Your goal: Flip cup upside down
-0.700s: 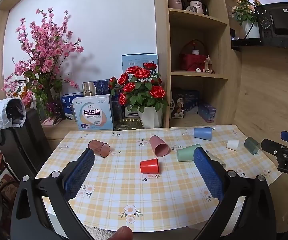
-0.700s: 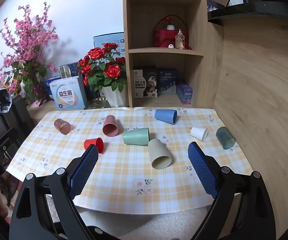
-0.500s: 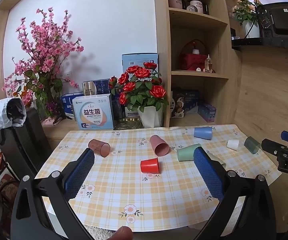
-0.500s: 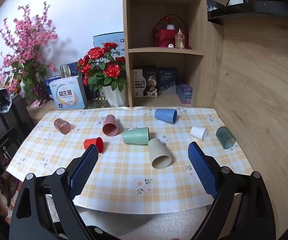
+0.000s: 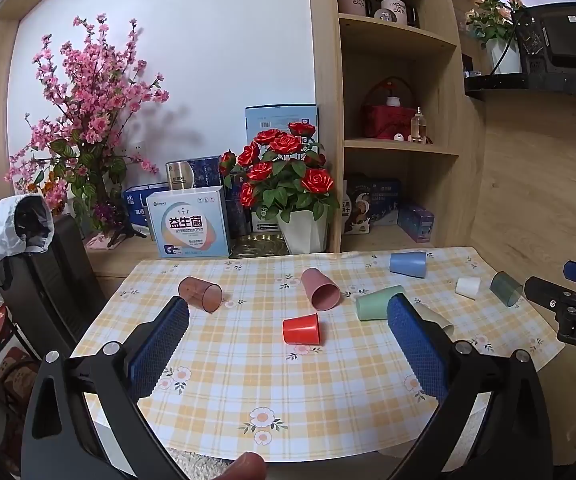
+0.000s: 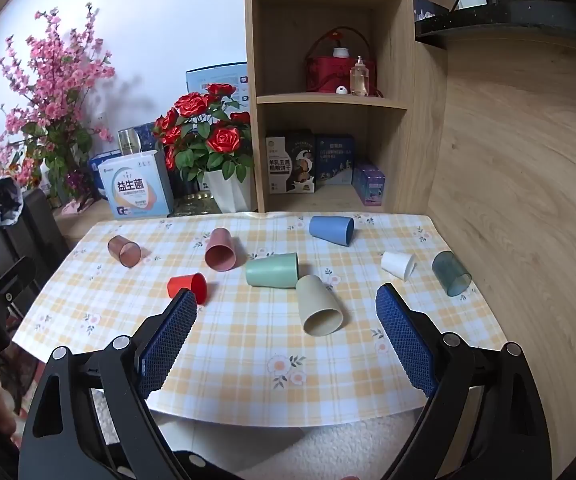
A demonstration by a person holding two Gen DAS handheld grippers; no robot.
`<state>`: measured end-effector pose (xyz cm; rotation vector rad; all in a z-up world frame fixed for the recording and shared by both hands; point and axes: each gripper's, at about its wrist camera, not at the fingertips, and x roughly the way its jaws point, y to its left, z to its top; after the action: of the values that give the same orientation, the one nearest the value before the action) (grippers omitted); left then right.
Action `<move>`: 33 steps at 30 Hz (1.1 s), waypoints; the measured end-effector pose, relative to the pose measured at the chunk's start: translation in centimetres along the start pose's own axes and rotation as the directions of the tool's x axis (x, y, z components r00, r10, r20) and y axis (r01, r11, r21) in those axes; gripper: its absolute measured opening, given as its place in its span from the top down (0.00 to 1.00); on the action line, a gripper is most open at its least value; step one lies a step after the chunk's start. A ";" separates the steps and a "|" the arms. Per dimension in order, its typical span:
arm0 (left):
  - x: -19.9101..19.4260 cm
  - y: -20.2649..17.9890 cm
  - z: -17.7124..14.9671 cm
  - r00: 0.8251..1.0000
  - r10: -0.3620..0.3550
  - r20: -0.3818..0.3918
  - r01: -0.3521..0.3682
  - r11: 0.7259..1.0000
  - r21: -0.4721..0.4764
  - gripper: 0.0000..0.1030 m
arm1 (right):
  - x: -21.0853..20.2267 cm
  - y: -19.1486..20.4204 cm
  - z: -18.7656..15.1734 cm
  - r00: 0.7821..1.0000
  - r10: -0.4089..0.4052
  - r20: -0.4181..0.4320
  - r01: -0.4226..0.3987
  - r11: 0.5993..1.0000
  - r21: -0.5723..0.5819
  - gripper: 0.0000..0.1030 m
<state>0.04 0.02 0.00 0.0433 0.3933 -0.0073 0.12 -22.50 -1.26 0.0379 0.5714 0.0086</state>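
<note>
Several cups lie on their sides on the checked tablecloth: a red cup, a pink cup, a green cup, a beige cup, a blue cup, a small white cup, a clear brown cup and a clear teal cup. My left gripper is open and empty, above the table's near edge. My right gripper is open and empty, short of the beige cup.
Behind the table stand a white pot of red roses, a white and blue box, pink blossom branches and a wooden shelf unit. A wooden wall borders the right. A black chair stands at the left.
</note>
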 end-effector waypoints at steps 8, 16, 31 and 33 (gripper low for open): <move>0.0 0.0 0.0 1.000 0.001 -0.002 -0.001 1.000 0.001 0.06 | 0.0 0.0 -0.1 1.000 0.001 -0.001 -0.001 1.000 -0.001 0.14; 0.0 0.6 -0.6 1.000 0.003 -0.002 -0.003 1.000 0.002 0.06 | 0.1 0.1 -0.1 1.000 0.000 -0.003 0.000 1.000 0.000 0.14; 0.0 0.5 -0.6 1.000 0.004 -0.005 -0.004 1.000 0.003 0.06 | 0.0 0.2 -0.1 1.000 0.001 -0.005 -0.001 1.000 0.000 0.14; 0.0 0.6 -0.6 1.000 0.003 -0.004 -0.003 1.000 0.003 0.06 | 0.1 0.1 -0.2 1.000 -0.001 -0.005 0.001 1.000 -0.001 0.14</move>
<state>-0.22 0.63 -0.54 0.0467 0.3976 -0.0048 0.13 -22.35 -1.46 0.0369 0.5761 0.0084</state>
